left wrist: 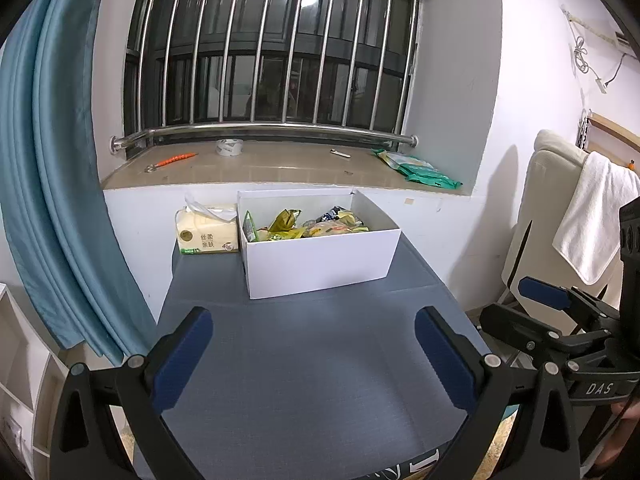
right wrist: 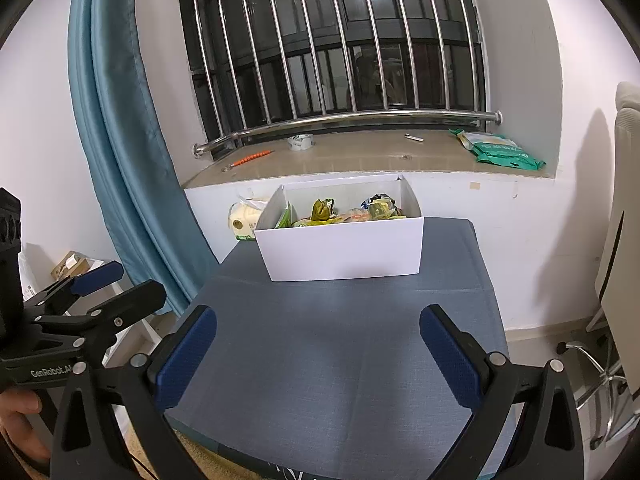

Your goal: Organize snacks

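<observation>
In the left wrist view, the left gripper point(left wrist: 314, 356) hovers above the near part of the grey-blue cloth-covered table point(left wrist: 304, 380). Its two blue-padded fingers point(left wrist: 184, 360) stand wide apart and hold nothing. At the far end of the table stands the white rectangular cardboard box point(left wrist: 320, 260), and the colourful snack packets point(left wrist: 304, 226) lie inside it. Just beside the box on its left sits a yellow pack of paper tissues point(left wrist: 206, 236). At the right edge the right gripper point(left wrist: 548, 300) is seen from the side, so I cannot tell its opening here.

In the right wrist view, the right gripper point(right wrist: 318, 354) is also over the near part of the table, its fingers point(right wrist: 450, 360) spread wide and empty. The snack packets point(right wrist: 344, 212) are in the box point(right wrist: 340, 254), against the wall under the beige stone windowsill point(right wrist: 360, 152). A green plastic bag point(right wrist: 500, 152) lies on the sill at the right.
</observation>
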The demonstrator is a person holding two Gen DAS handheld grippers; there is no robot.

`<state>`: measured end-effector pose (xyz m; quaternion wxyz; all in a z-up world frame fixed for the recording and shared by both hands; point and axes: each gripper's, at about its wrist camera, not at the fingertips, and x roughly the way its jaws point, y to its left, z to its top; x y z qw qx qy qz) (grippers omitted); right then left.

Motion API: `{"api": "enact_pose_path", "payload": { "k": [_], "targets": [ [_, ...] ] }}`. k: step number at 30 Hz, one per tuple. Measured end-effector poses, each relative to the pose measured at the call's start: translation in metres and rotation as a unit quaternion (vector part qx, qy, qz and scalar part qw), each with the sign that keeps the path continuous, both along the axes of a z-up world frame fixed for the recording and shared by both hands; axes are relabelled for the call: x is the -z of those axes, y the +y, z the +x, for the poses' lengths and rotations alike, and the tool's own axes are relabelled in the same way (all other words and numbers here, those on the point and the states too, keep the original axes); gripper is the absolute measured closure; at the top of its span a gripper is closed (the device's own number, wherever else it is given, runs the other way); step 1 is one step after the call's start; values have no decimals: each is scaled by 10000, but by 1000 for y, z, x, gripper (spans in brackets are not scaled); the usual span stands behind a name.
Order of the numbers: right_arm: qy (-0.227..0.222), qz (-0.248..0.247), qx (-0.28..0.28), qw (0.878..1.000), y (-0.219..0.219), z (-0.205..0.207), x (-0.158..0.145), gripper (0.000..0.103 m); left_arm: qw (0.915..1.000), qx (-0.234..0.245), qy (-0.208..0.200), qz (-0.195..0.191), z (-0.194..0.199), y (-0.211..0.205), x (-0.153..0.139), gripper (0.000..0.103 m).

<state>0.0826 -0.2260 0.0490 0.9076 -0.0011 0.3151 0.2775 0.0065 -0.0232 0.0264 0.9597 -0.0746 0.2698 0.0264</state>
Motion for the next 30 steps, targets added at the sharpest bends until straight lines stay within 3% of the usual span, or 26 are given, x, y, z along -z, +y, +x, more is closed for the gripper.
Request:
{"api": "enact_pose_path", "payload": {
  "k": [30],
  "targets": [
    [78, 25, -16, 10000, 5, -3, 2, 0, 10000, 9, 58, 15, -1, 0, 1, 0]
  ]
}}
